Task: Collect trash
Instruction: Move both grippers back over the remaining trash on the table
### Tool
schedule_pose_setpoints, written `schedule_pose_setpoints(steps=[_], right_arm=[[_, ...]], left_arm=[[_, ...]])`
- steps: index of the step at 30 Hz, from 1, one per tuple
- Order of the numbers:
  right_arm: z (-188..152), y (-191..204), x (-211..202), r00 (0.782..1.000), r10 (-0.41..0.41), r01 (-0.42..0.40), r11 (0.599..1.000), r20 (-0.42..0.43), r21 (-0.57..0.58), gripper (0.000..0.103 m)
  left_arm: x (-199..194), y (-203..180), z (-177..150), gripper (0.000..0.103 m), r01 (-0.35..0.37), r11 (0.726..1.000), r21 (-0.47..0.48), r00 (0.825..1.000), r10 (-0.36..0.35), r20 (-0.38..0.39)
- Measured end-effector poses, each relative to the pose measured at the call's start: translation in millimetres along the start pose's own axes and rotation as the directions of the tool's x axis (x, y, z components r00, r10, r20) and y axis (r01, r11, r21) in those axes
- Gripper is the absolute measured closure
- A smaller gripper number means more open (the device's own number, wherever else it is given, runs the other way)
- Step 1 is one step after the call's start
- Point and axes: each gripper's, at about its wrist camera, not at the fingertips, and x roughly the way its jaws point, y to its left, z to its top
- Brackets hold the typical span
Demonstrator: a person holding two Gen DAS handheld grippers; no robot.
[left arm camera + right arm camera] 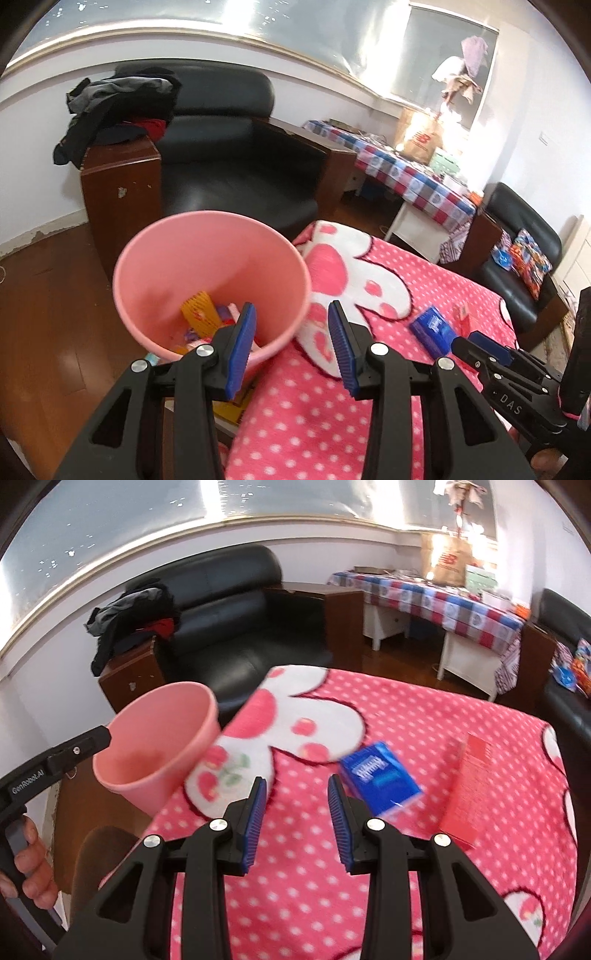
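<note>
Over on the left, beside the bed's edge, the pink wastebasket [210, 280] already has a fair bit in it: a yellow packet [199, 310] and some other colourful wrappers, too jumbled to name, lie at the bottom, so I'd say part of the collecting is done. The left tool [291, 339] hangs just above the basket's near rim, its blue pads [243, 347] standing partly apart with nothing between them and touching nothing that I can see. Moving right across the pink polka-dot blanket [314, 867] with its white cartoon print, the right tool [295, 823] is also partly apart, a moderate gap, empty, and poised over bare blanket. Just beyond and to the right of it lies a blue packet [380, 779], blurred but flat on the bed, and further right again a red carton [469, 790] lies lengthwise near the blanket's edge. Those two are what is left, as far as I can tell; neither has been gripped. My guess is the blue packet comes next, since the right tool sits nearest it, and both pieces must go back leftwards to the basket.
</note>
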Motion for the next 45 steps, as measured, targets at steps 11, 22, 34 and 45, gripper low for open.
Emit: schedule_pose_setpoints(steps=[11,22,34,45], right_arm=[[-21,-76,-12,0.979,-0.205,0.204,0.966,-0.006,0.16,0.051],[-33,-113,11,0.964,-0.246,0.265,0.934,-0.105,0.241,0.049],[-29,-109,41,0.945,-0.286,0.315,0.926,-0.16,0.207,0.044],[-35,-126,34,0.956,-0.266,0.288,0.935,-0.126,0.207,0.059]], left_arm=[[12,-31,-11,0.063,0.041,0.997,0.068,0.998,-0.038,-0.05],[27,-52,-19,0.063,0.081,0.99,0.118,0.993,-0.07,-0.097],[51,-70,-21,0.063,0.126,0.986,0.107,0.979,-0.106,-0.173],[83,-129,-27,0.063,0.195,0.976,0.098,0.945,-0.16,-0.285]])
